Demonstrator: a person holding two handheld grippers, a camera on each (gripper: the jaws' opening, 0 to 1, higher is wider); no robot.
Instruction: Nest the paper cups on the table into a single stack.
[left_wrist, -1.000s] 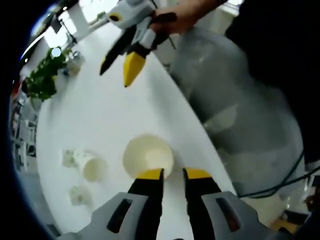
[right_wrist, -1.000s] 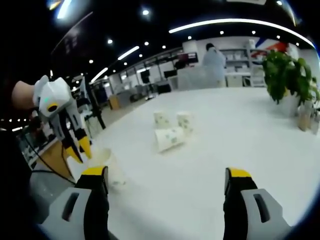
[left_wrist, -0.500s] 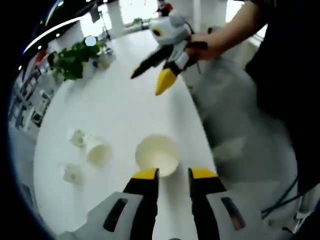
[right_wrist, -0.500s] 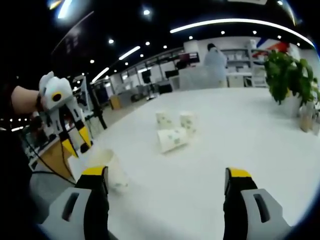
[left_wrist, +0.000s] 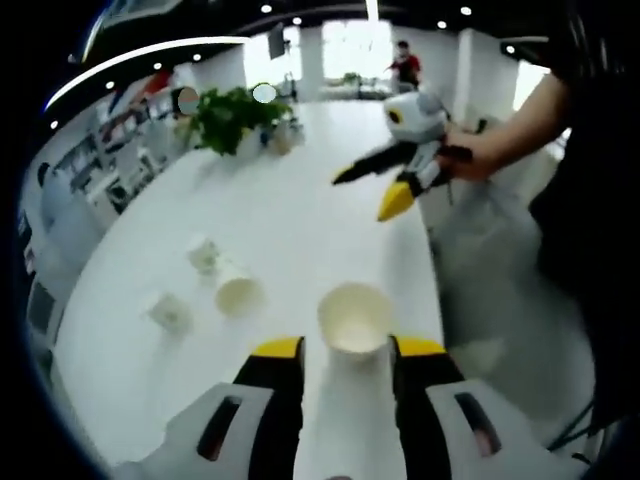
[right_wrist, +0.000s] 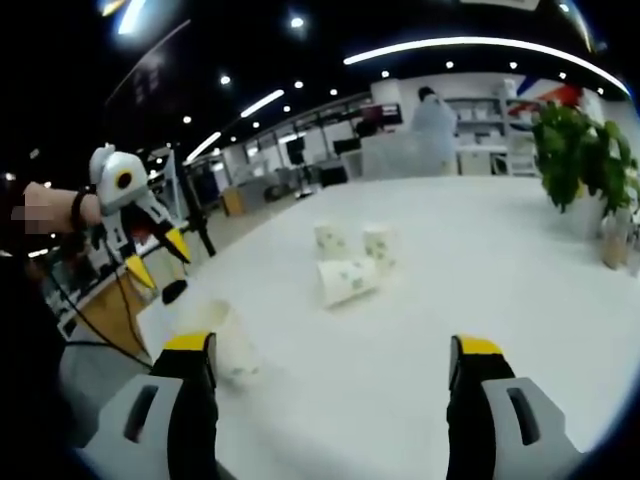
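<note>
Left gripper (left_wrist: 340, 347) jaws part-open, hovering just behind nearest paper cup (left_wrist: 354, 319), which stands upright mouth-up near bench (left_wrist: 300, 210) edge; jaws flank its near side, contact not clear, not clamped. In right gripper view same cup (right_wrist: 222, 335) sits just beyond the left jaw tip, left gripper (right_wrist: 150, 262) above it. Right gripper (right_wrist: 330, 348) jaws wide open, holding nothing, held in the air off the bench edge, seen in left gripper view (left_wrist: 372, 187). Three more cups mid-bench: tipped cup (left_wrist: 238, 294) on its side, two small upright cups (left_wrist: 203, 254) (left_wrist: 170, 312) beside it. Potted plant (left_wrist: 232, 113) at far end

Risk: cup close to bench edge, a clumsy close or nudge could knock it off or crush the thin rim

Versus 1.0 s ago: left gripper jaws wider apart, its view tilted up so more bench shows; right gripper farther off; cups in same places
</note>
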